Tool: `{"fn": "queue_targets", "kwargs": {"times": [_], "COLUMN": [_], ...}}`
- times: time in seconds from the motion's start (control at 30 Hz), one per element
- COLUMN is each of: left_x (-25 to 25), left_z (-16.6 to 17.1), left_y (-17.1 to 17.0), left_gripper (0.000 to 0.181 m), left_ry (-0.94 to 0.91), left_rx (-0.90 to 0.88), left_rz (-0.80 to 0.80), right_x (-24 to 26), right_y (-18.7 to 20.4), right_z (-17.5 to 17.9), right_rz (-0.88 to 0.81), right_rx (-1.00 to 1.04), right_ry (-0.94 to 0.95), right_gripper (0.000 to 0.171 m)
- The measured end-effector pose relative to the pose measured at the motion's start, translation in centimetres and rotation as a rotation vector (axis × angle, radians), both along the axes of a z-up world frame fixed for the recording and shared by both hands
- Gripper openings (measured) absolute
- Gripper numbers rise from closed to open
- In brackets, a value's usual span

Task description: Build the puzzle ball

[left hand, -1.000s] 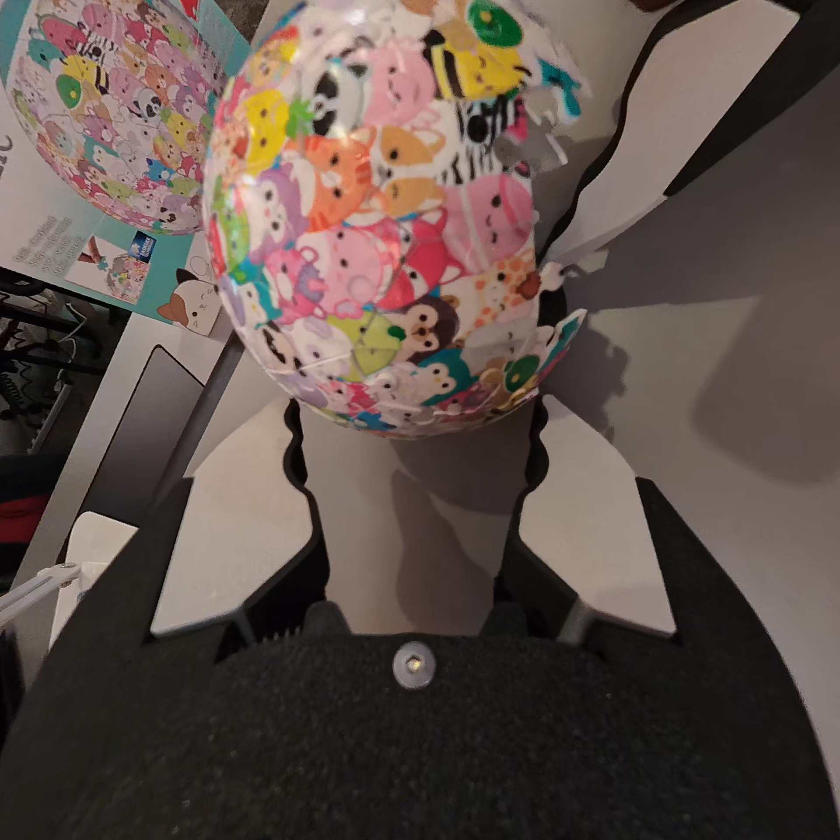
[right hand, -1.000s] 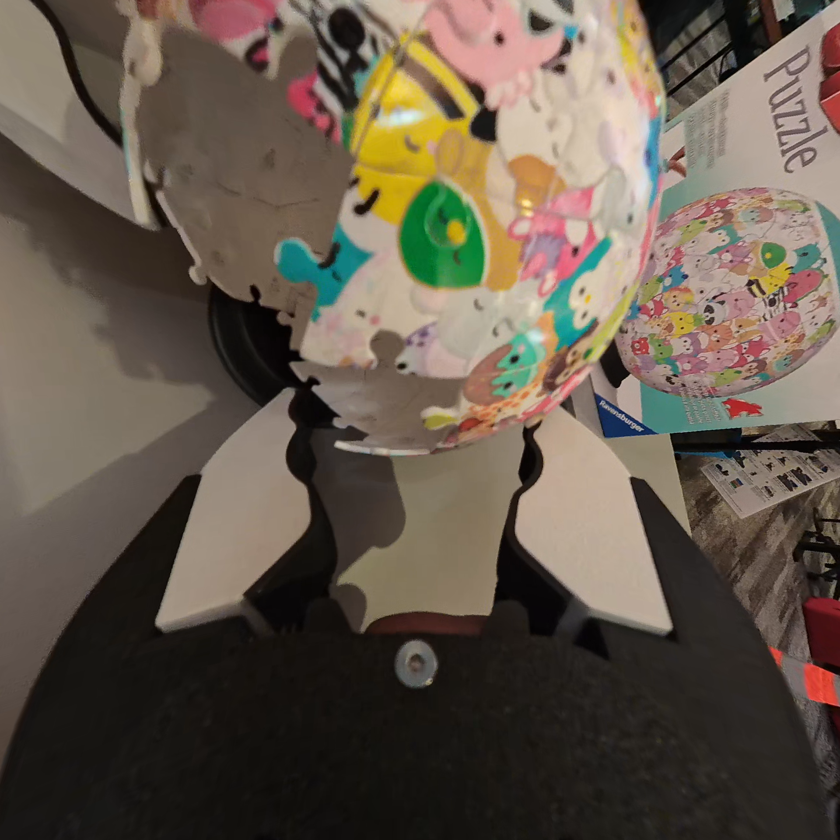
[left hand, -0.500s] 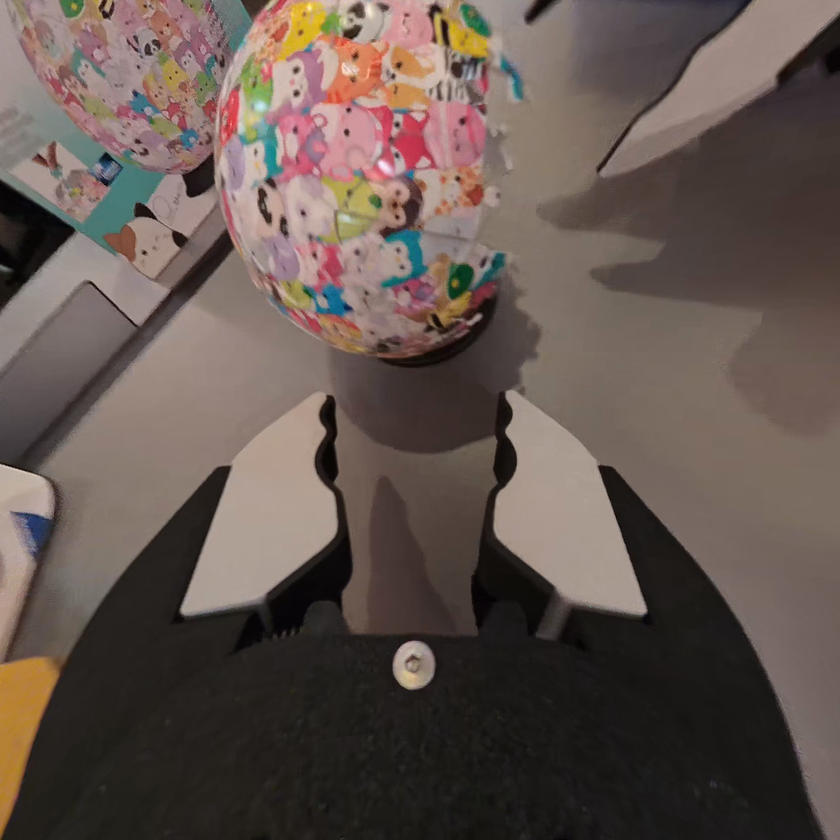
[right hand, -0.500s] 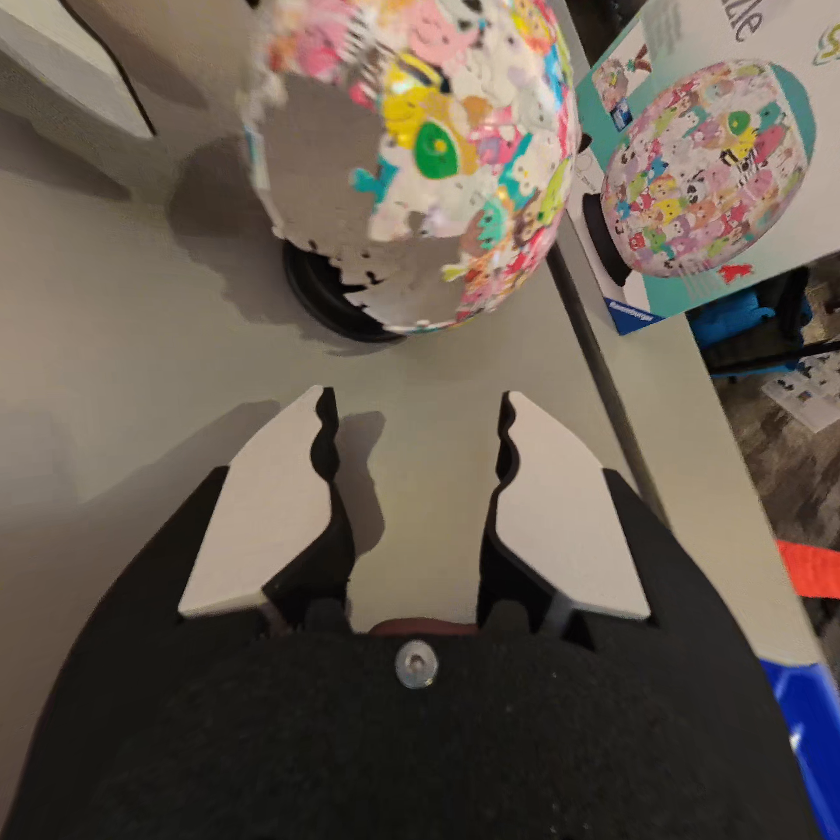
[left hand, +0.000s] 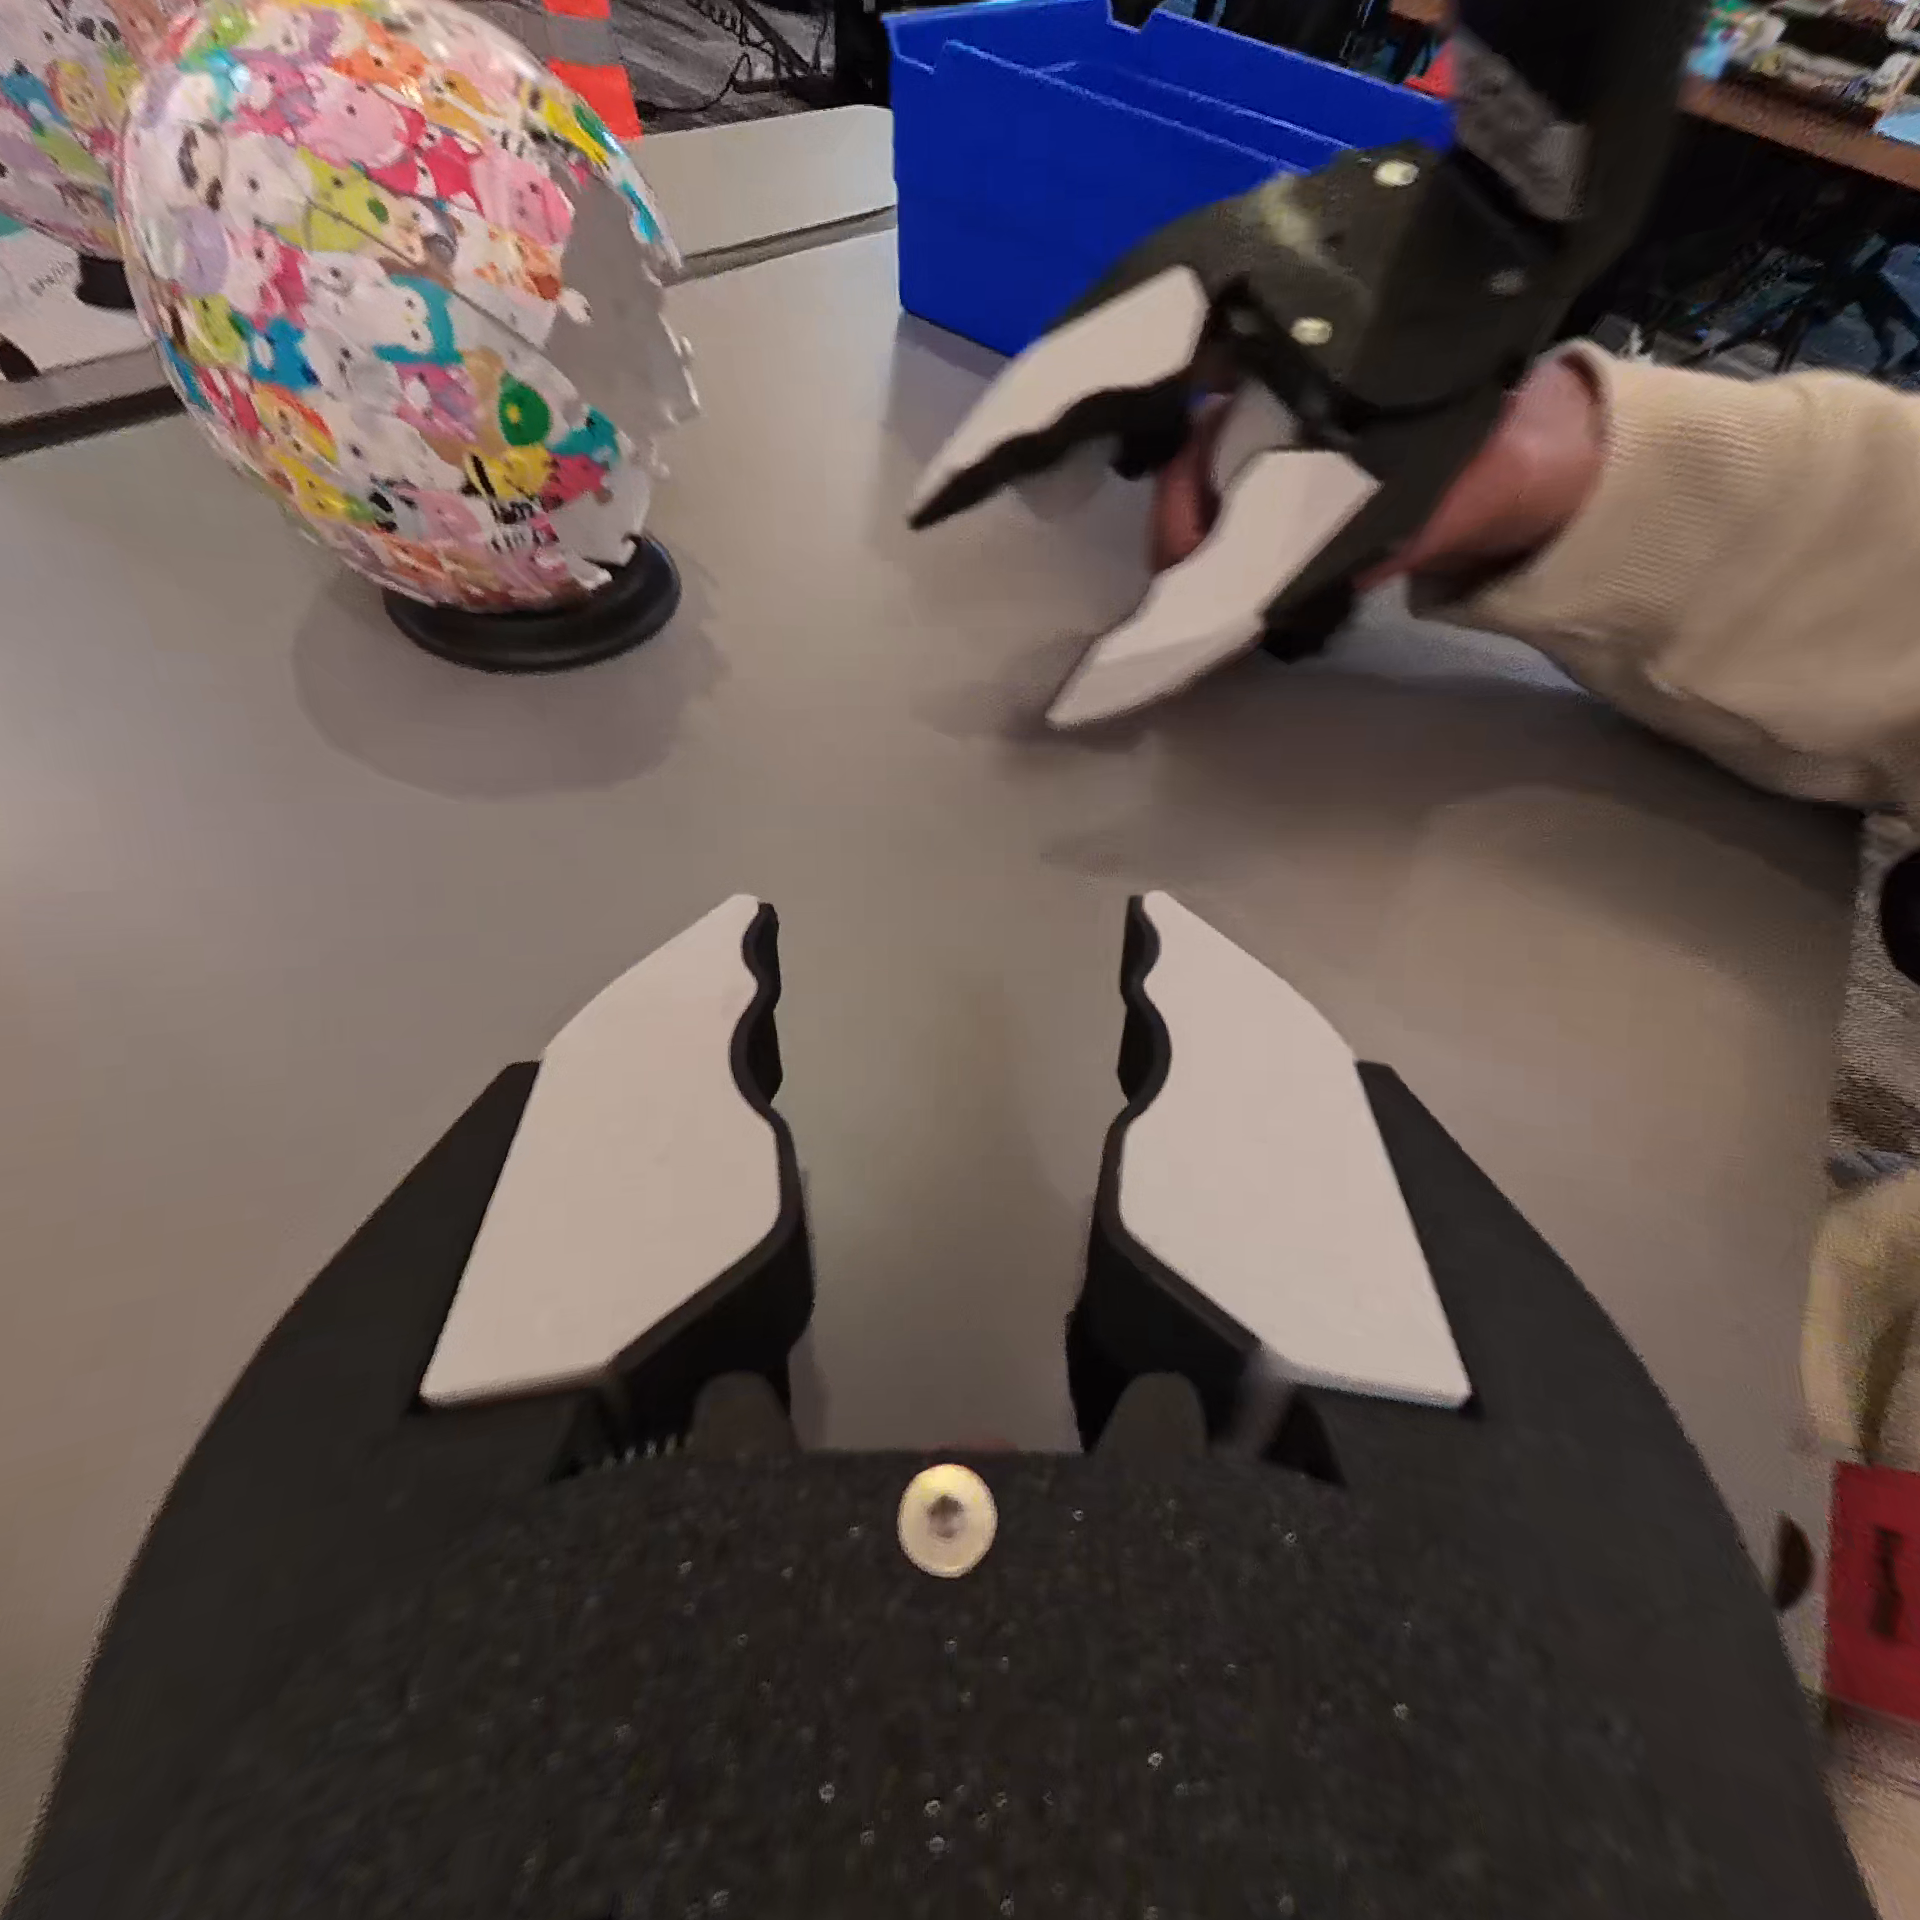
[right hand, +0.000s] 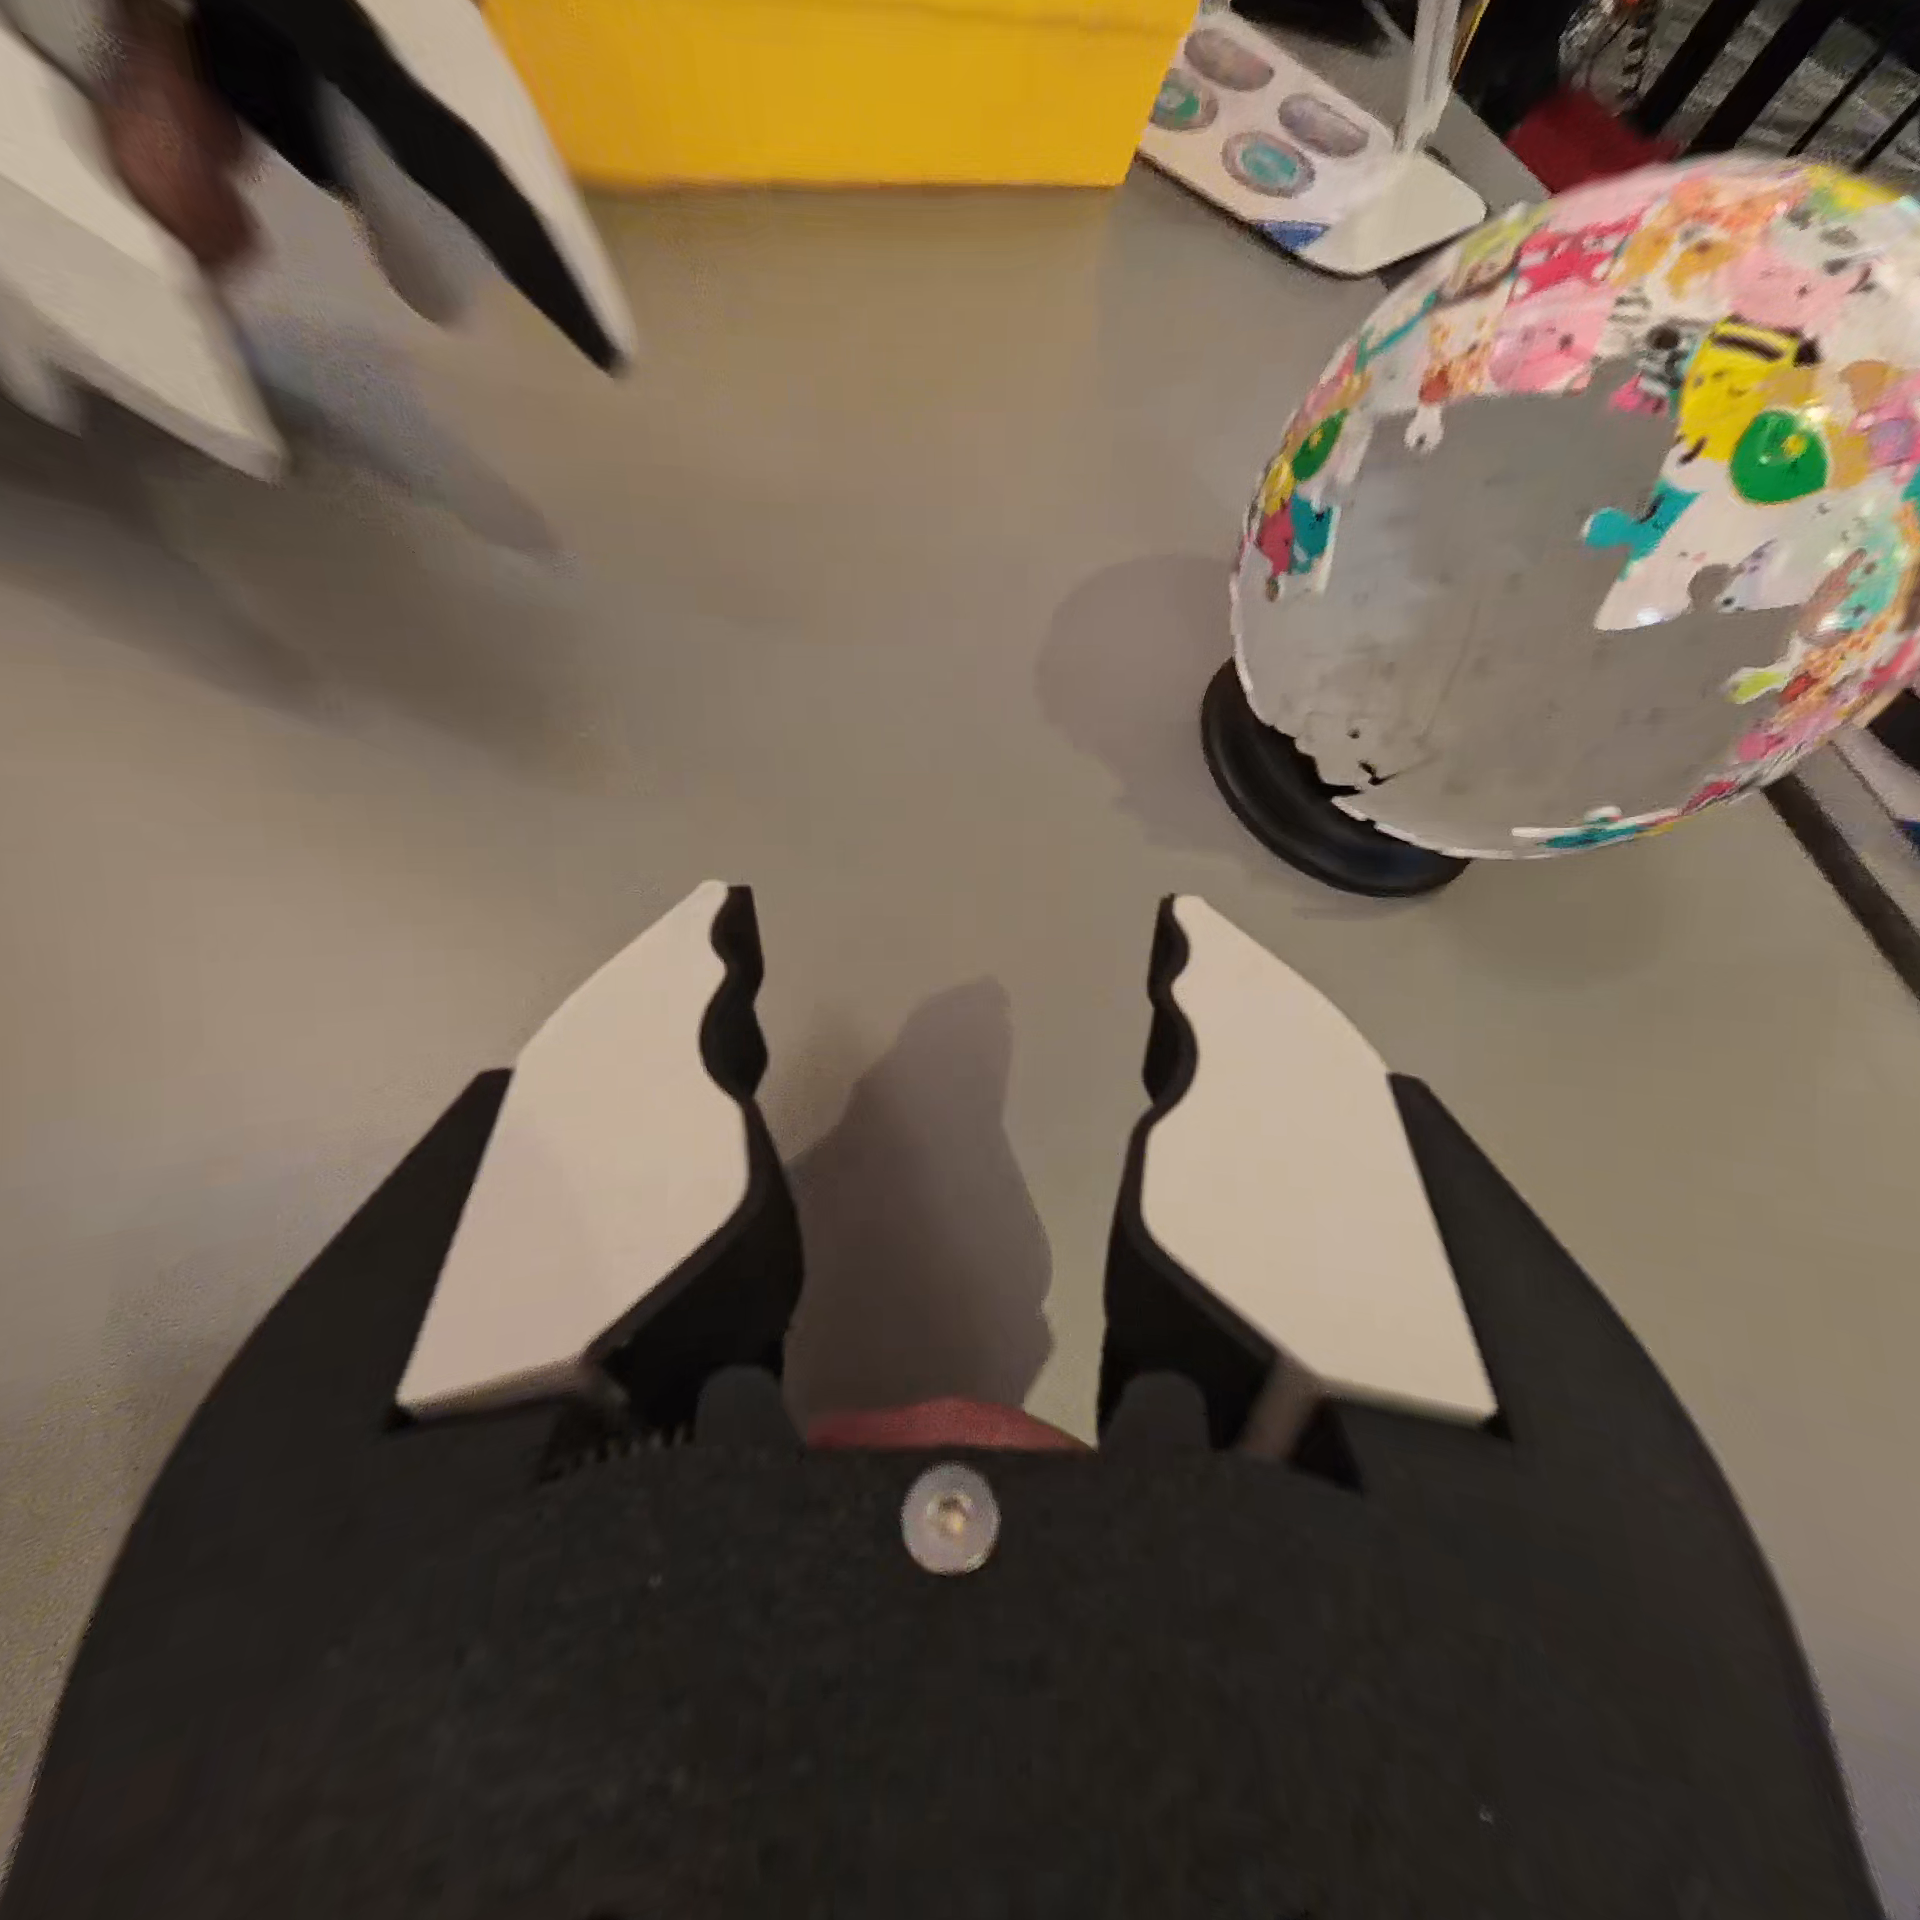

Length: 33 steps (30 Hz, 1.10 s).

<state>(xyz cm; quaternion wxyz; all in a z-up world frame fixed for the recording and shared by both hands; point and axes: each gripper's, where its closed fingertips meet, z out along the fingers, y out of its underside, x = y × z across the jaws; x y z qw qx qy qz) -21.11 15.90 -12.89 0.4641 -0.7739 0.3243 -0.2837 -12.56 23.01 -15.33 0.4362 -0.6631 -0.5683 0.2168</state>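
- Your left tongs (left hand: 948,914) stand apart, with nothing but bare grey worktop (left hand: 312,935) between them.
- Your right tongs (right hand: 951,914) are likewise spread and hold nothing; in the left wrist view they hang blurred over the worktop, gripped by your hand (left hand: 1496,468) in a cream sleeve (left hand: 1745,561).
- The puzzle ball (left hand: 384,312) sits on its black ring stand (left hand: 535,613), well apart from both tongs.
- A gap in its shell (right hand: 1455,603) faces your right tongs.
- A blue bin (left hand: 1091,197) stands behind, a yellow box (right hand: 831,94) at the far edge.
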Motion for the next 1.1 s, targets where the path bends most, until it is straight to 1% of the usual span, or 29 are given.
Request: {"fn": "queue_targets", "kwargs": {"times": [0.03,0.07,0.1,0.13,0.17,0.23,0.3,0.33,0.4,0.43,0.5,0.57,0.63,0.67,0.7,0.73,0.83,0.9,1.0,1.1], "left_x": [-0.3,-0.6,-1.0,-1.2,-1.5,-2.2,-3.4,-4.1,-5.7,-6.5,-7.6,-7.8,-7.1,-6.7,-6.3,-6.0,-5.0,-4.4,-3.6,-3.2], "left_z": [-0.1,-0.1,0.0,0.2,0.6,1.4,1.5,1.2,0.5,0.1,-0.5,-0.3,0.1,0.3,0.3,0.2,-0.3,-0.6,-0.5,-0.4], "left_y": [-0.9,-1.7,-2.3,-2.9,-3.5,-5.0,-6.4,-7.2,-8.7,-9.4,-10.3,-10.6,-10.7,-10.6,-10.6,-10.6,-10.7,-11.0,-11.6,-11.9], "left_gripper": [0.064,0.064,0.064,0.064,0.064,0.064,0.063,0.063,0.063,0.063,0.063,0.063,0.064,0.064,0.065,0.065,0.065,0.065,0.065,0.065], "left_ry": [-0.010,-0.023,-0.031,-0.028,-0.025,-0.015,0.033,0.067,0.135,0.166,0.214,0.215,0.184,0.173,0.170,0.173,0.201,0.224,0.218,0.205], "left_rx": [-0.008,-0.012,-0.016,-0.022,-0.019,0.015,0.046,0.055,0.080,0.091,0.102,0.111,0.104,0.102,0.104,0.106,0.112,0.118,0.125,0.123], "left_rz": [0.008,0.024,0.042,0.052,0.054,0.052,0.067,0.071,0.097,0.115,0.134,0.138,0.106,0.089,0.074,0.058,0.015,-0.008,-0.042,-0.066], "right_x": [0.1,-0.1,-0.4,-0.8,-1.1,-2.1,-2.9,-3.2,-3.7,-4.0,-4.3,-4.4,-4.5,-4.5,-4.4,-4.5,-4.6,-5.0,-5.5,-5.6], "right_y": [1.0,1.9,2.6,3.4,4.0,5.0,5.8,6.2,6.7,6.9,7.6,8.5,8.7,9.1,9.5,9.4,9.5,9.4,9.7,10.2], "right_z": [-0.7,-1.1,-0.9,-0.7,-0.6,-0.4,-0.6,-0.7,-1.1,-1.4,-1.7,-2.1,-2.2,-2.2,-2.1,-2.1,-2.7,-2.9,-2.9,-3.0], "right_rz": [-0.006,-0.029,-0.054,-0.074,-0.081,-0.052,0.012,0.035,0.085,0.109,0.117,0.096,0.090,0.073,0.052,0.055,0.045,0.040,0.017,-0.021], "right_rx": [0.010,0.006,-0.001,0.002,0.011,0.052,0.128,0.164,0.214,0.222,0.234,0.215,0.179,0.183,0.182,0.157,0.142,0.146,0.145,0.105], "right_ry": [-0.050,-0.074,-0.056,-0.021,-0.013,-0.012,-0.042,-0.062,-0.094,-0.110,-0.138,-0.165,-0.166,-0.173,-0.180,-0.181,-0.230,-0.243,-0.264,-0.287], "right_gripper": [0.075,0.072,0.063,0.059,0.060,0.065,0.062,0.059,0.063,0.061,0.065,0.066,0.065,0.068,0.067,0.066,0.069,0.065,0.064,0.068]}}
